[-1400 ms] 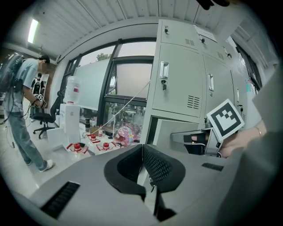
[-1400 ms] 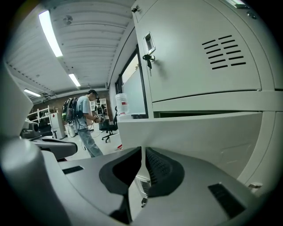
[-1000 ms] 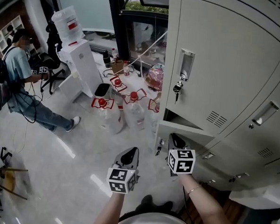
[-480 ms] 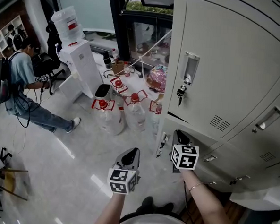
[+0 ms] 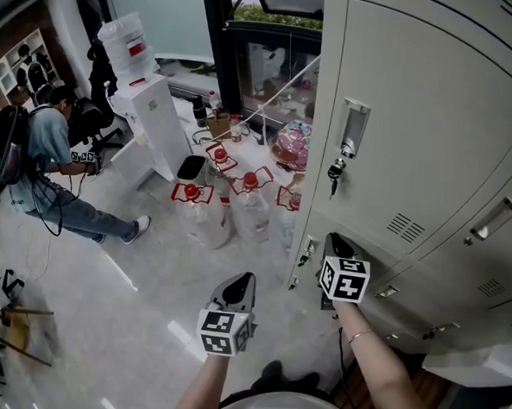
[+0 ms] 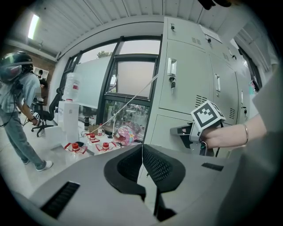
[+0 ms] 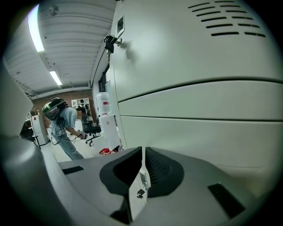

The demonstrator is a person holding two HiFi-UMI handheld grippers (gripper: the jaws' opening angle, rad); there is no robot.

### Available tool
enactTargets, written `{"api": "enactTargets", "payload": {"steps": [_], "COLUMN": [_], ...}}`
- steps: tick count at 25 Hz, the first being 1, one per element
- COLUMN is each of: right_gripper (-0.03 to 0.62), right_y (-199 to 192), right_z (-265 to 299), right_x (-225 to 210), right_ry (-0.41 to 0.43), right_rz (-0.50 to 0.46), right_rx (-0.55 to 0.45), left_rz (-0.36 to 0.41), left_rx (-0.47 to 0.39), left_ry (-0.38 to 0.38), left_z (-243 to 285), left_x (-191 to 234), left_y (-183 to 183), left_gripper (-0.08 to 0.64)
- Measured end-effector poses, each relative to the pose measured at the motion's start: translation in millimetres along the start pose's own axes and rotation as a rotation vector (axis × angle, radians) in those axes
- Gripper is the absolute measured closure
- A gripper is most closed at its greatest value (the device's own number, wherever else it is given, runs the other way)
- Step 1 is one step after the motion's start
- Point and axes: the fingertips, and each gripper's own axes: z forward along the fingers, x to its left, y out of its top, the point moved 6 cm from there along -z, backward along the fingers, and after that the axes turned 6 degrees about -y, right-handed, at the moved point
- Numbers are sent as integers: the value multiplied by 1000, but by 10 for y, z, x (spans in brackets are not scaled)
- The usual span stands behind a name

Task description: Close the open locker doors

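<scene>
The grey locker bank fills the right of the head view. Its upper door (image 5: 417,123) is closed, with a key (image 5: 334,171) hanging in its lock. My right gripper (image 5: 334,240) presses its tips against the lower door (image 5: 378,260), which sits about flush with the frame; a key (image 5: 308,251) hangs at its left edge. In the right gripper view the jaws (image 7: 143,152) stand almost together with nothing between them, close to the lower door (image 7: 199,141). My left gripper (image 5: 241,279) hangs shut and empty over the floor, and its own view (image 6: 142,148) shows the right gripper (image 6: 183,130) on the locker.
Several water bottles (image 5: 243,198) with red caps and a black bin (image 5: 187,165) stand on the floor left of the lockers. A white water dispenser (image 5: 149,106) is behind them. A person (image 5: 50,169) bends over at the far left, near a yellow stool (image 5: 15,327).
The lower locker door, ajar a second ago, has swung in under my right gripper's push and now looks flush. The person at the left has bent lower. My left gripper has barely moved.
</scene>
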Motion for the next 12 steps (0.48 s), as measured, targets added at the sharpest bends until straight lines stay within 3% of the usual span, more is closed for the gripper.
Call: {"api": "enactTargets", "payload": {"steps": [6, 12], "right_gripper": [578, 578], "right_y": [33, 59], "right_z": [41, -123], "right_x": [31, 62], "right_ry": [11, 64], "right_rz": [31, -7], "right_rx": [12, -3], "left_rz": [8, 13], "left_rx": [-10, -17], "left_ry": [13, 14], "left_z": [-53, -125], "left_x": [40, -14], "left_y": [-2, -11], "left_gripper": [538, 538]}}
